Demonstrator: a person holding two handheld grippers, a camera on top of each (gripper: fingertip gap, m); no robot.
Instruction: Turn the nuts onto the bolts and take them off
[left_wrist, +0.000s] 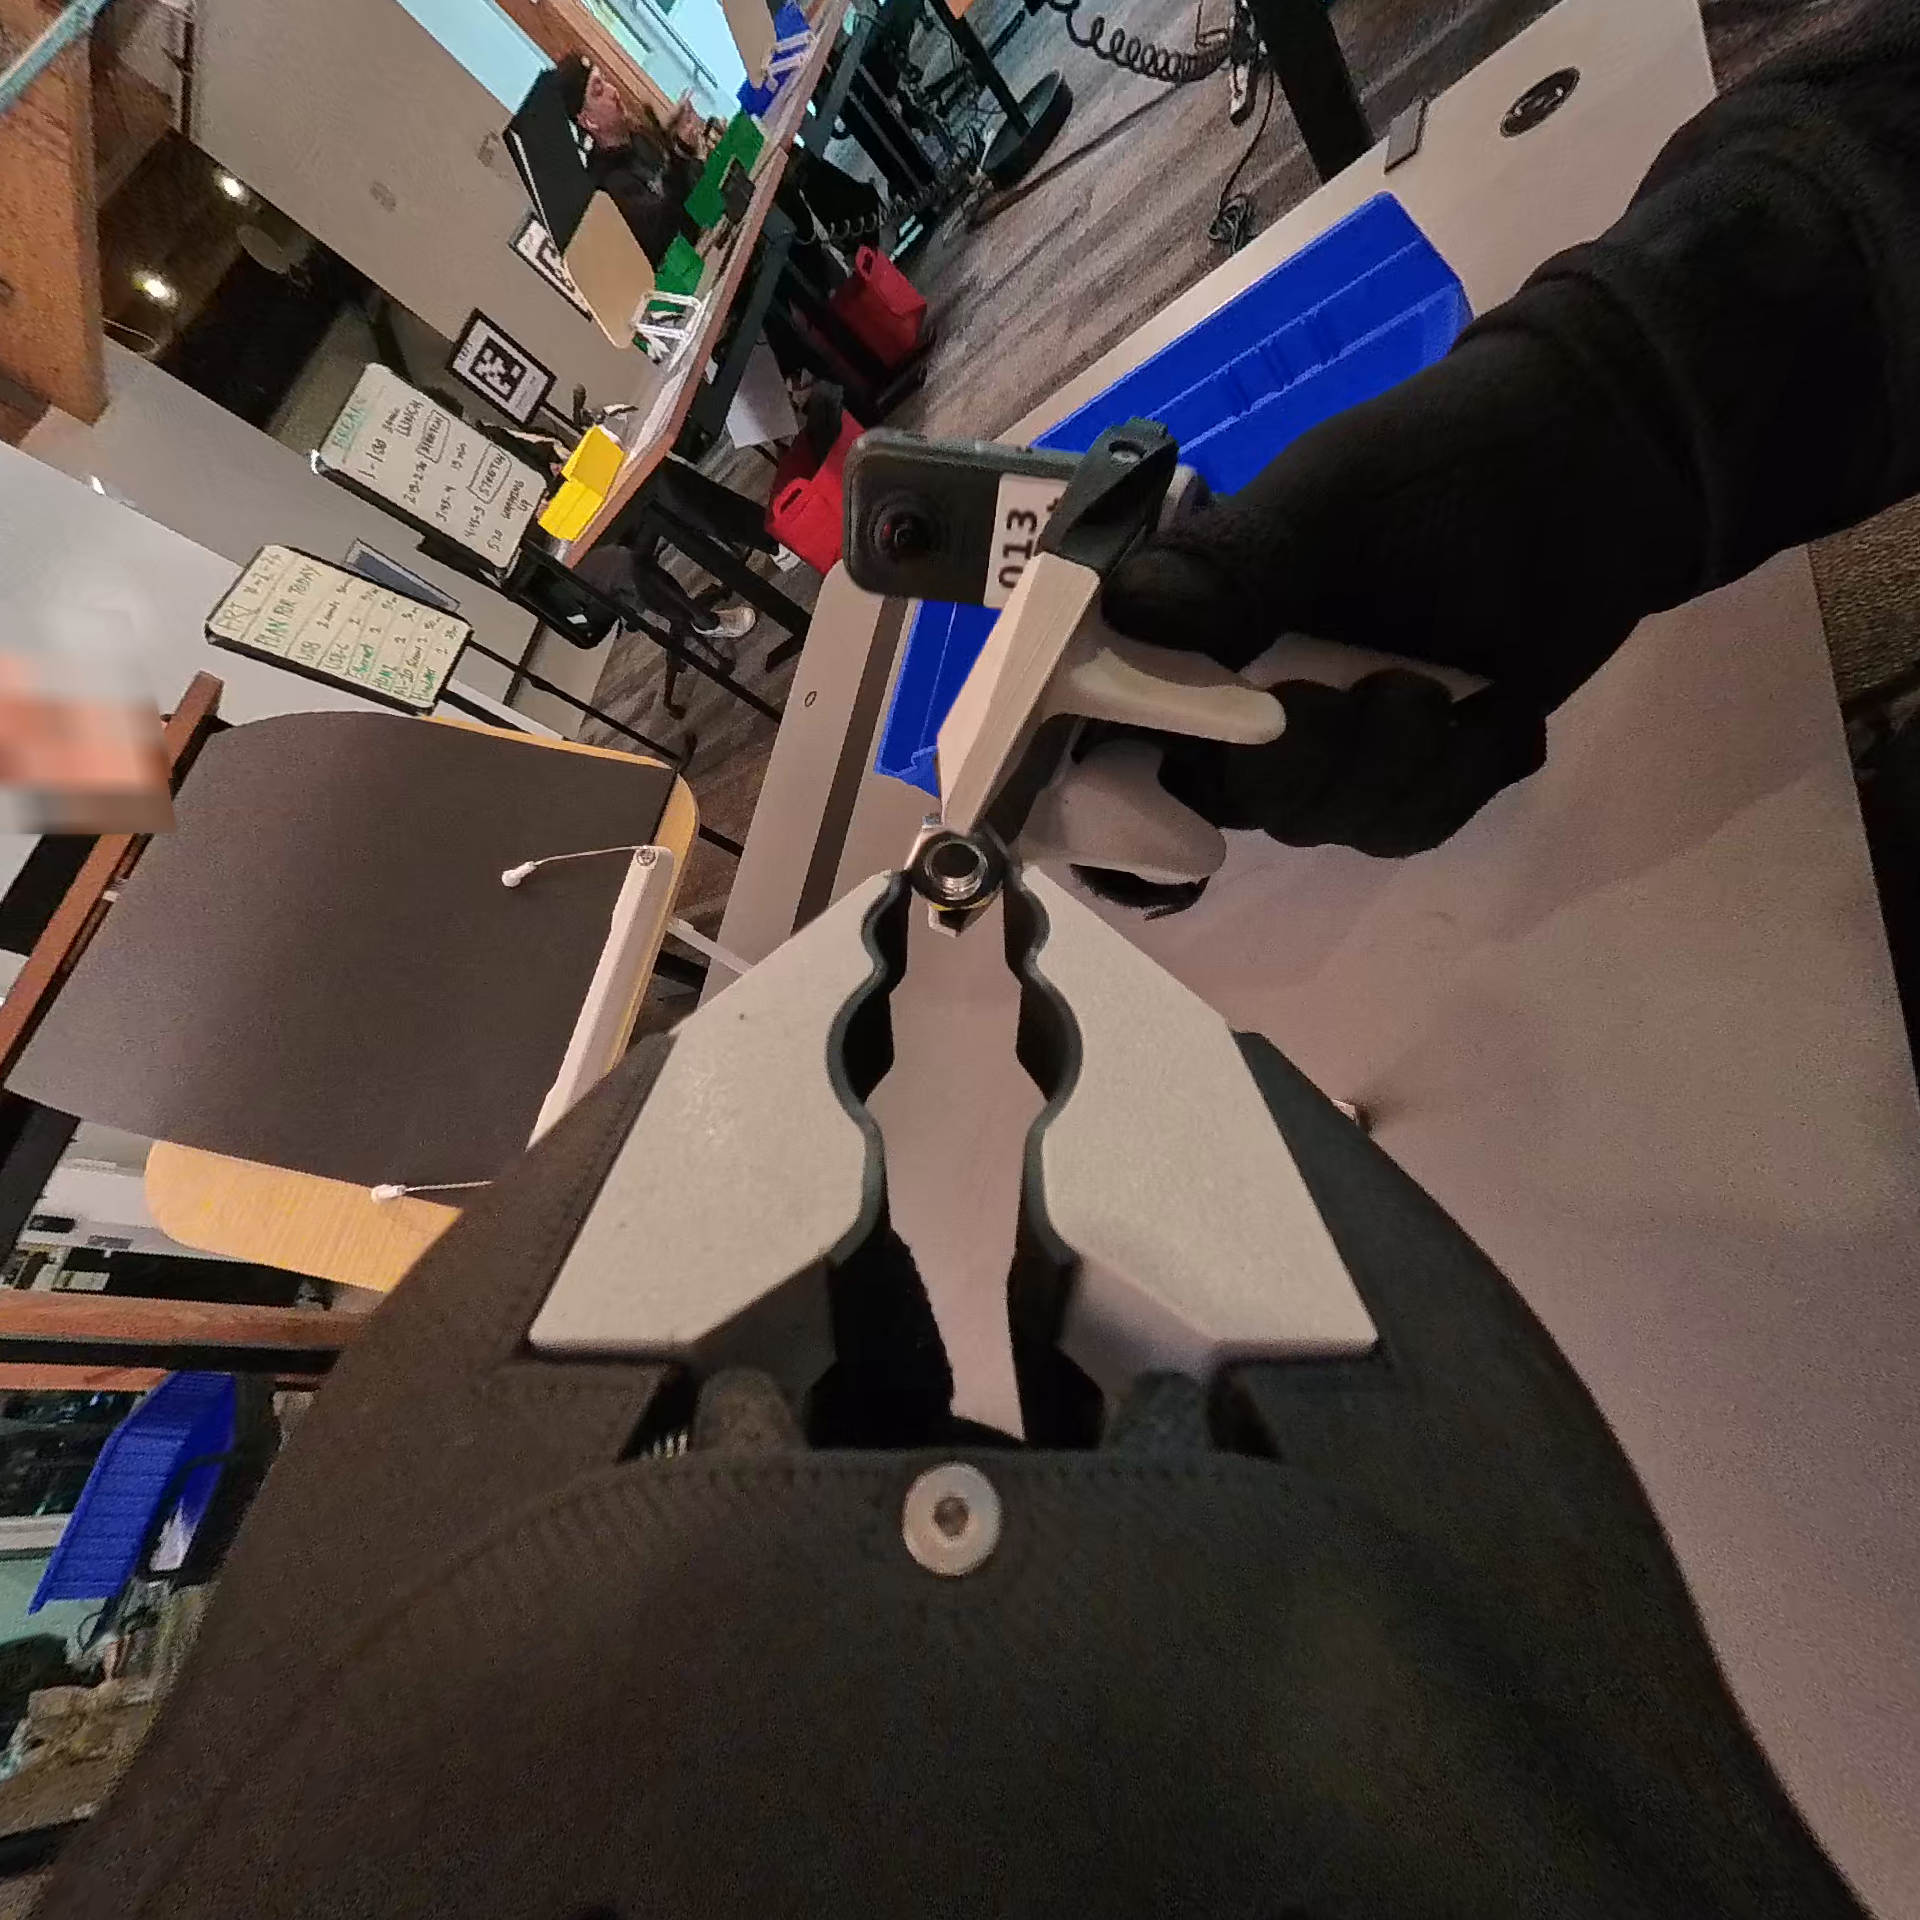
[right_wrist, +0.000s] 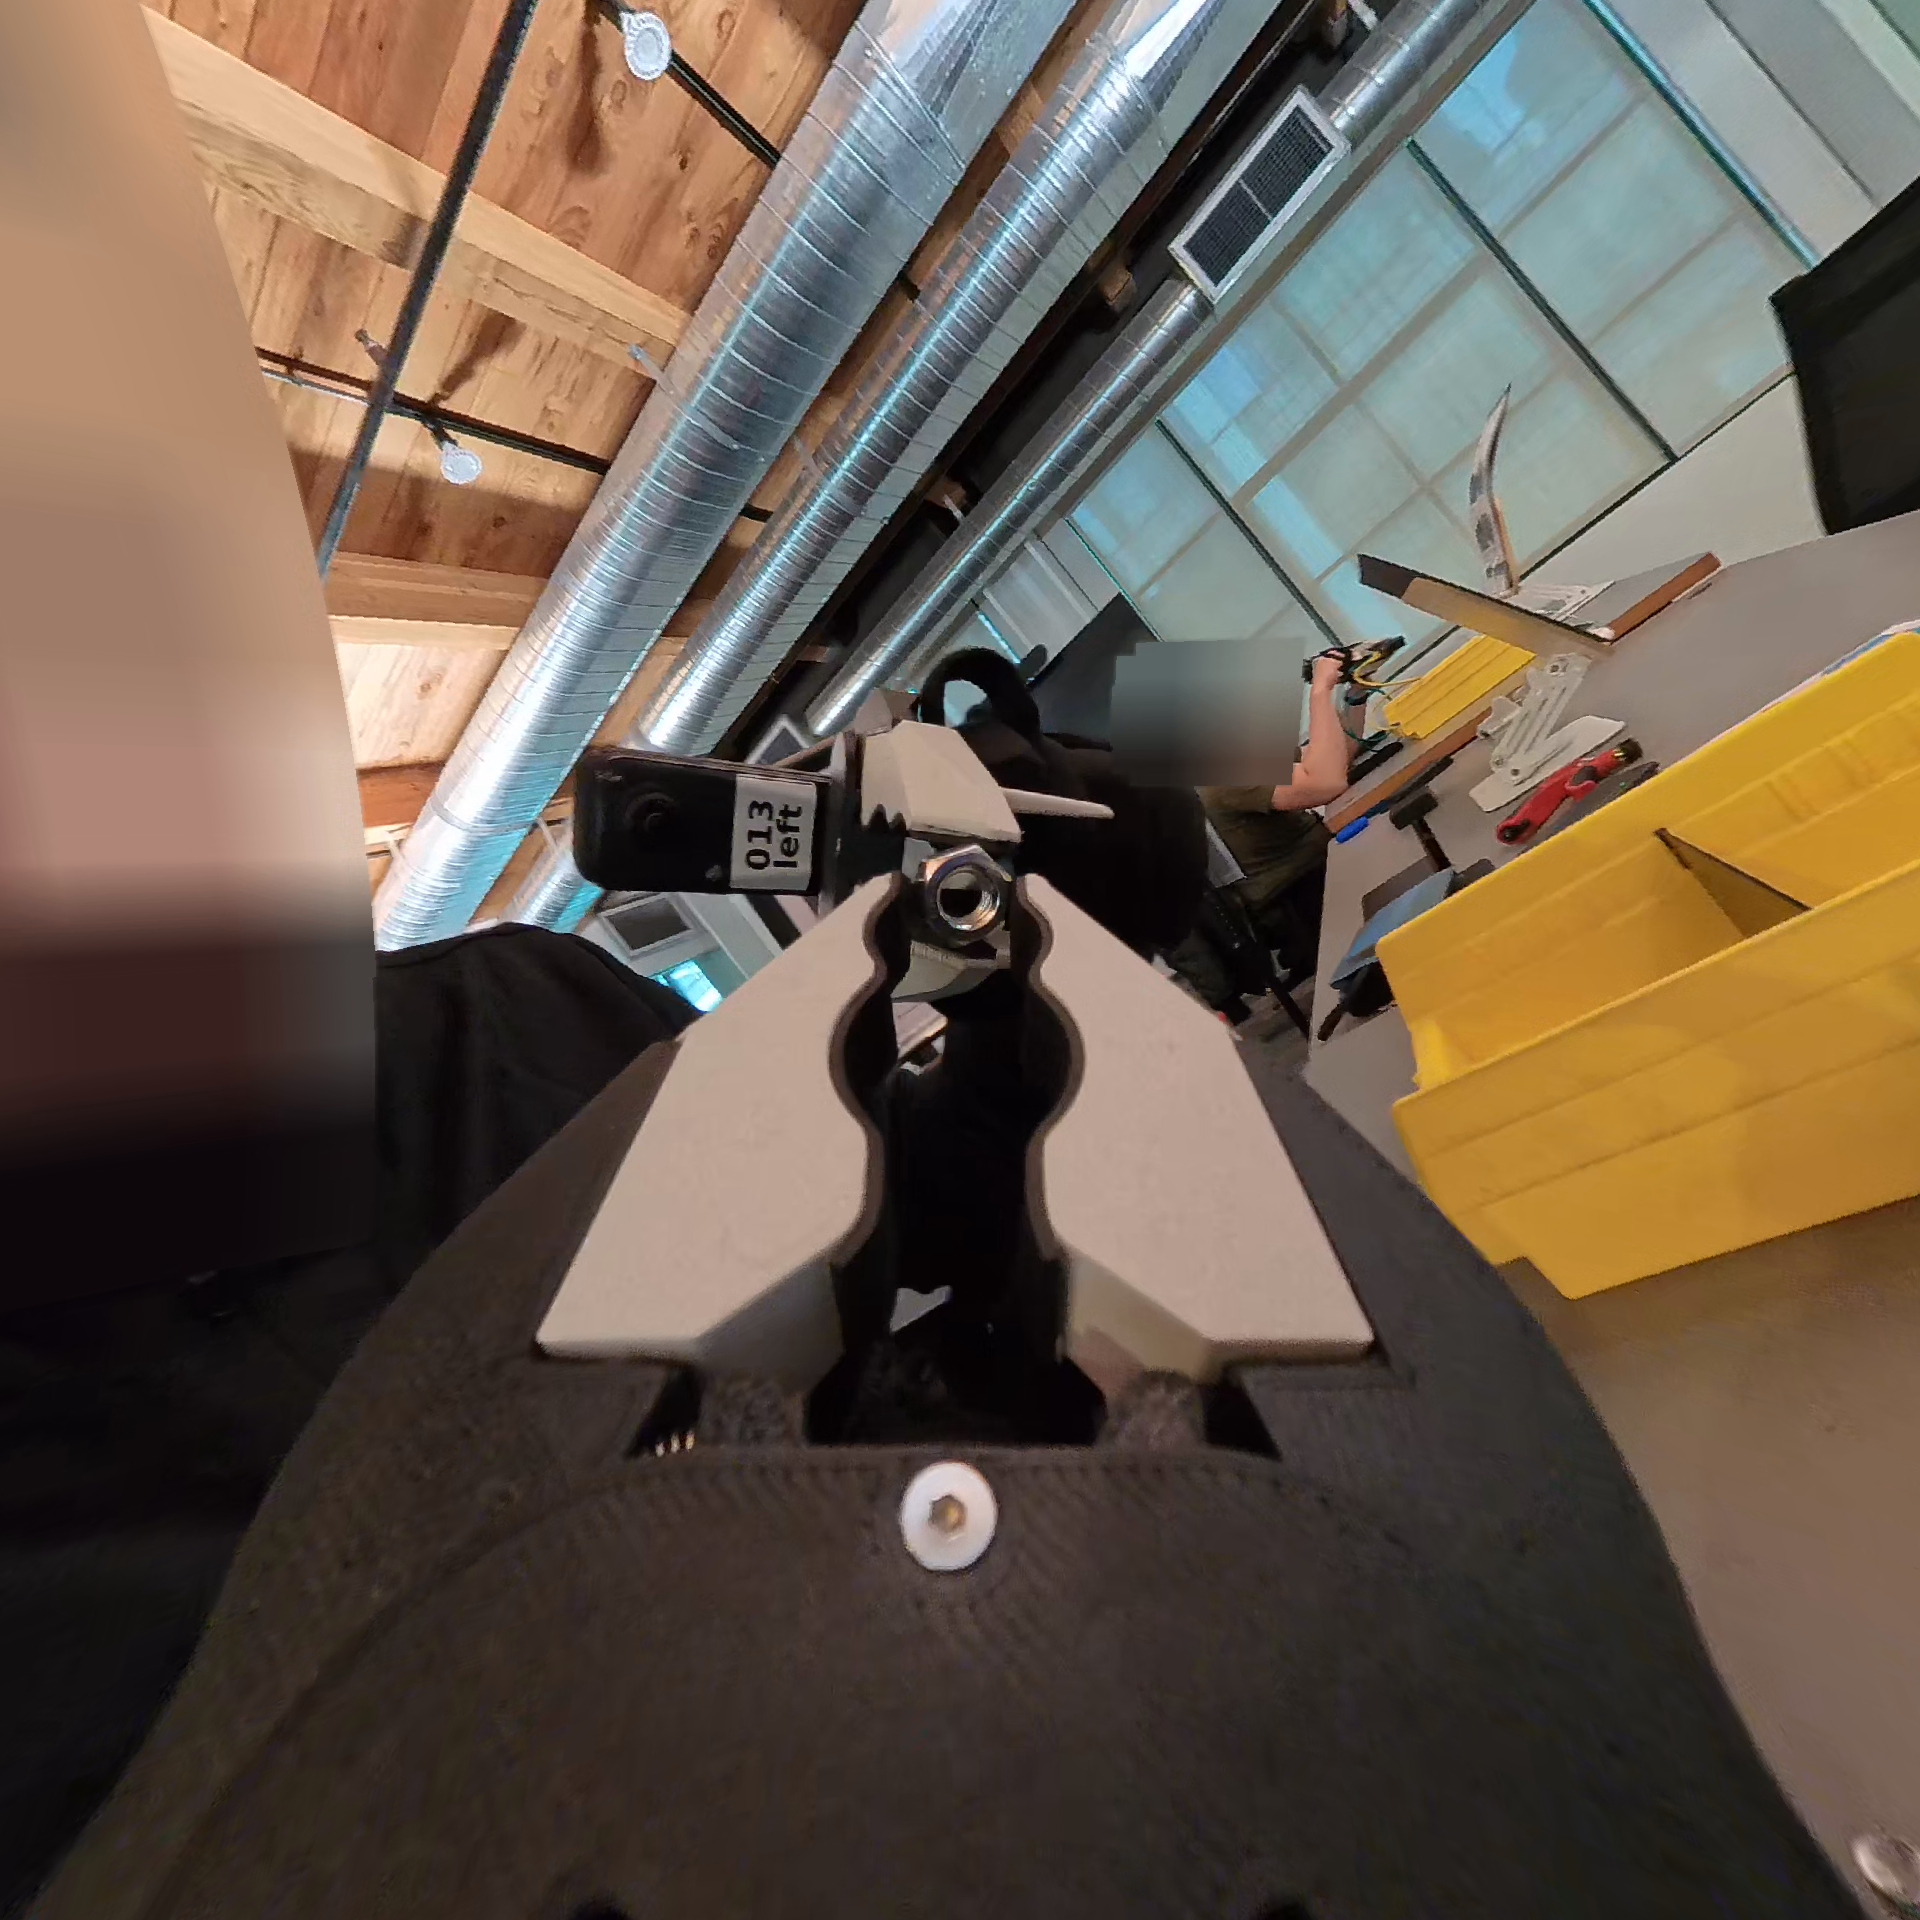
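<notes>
1. Jaws of the left gripper (left_wrist: 953, 885) were drawn in at their tips, pinching the nut (left_wrist: 952, 867).
2. The right gripper (right_wrist: 961, 906) met it head-on from the far right, its jaws closed on the same nut (right_wrist: 963, 900). I could not tell which gripper bore the load.
3. The nut's bore ran along both pairs of fingers and looked empty; no bolt showed.
4. Farther out, a blue bin (left_wrist: 1299, 343) lay on the table (left_wrist: 1558, 1039) at far right.

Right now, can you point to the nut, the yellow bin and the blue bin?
nut (right_wrist: 964, 900), right wrist view, its threaded hole.
yellow bin (right_wrist: 1662, 1122), right wrist view, front wall.
blue bin (left_wrist: 1278, 353), left wrist view, ribbed side.
</notes>
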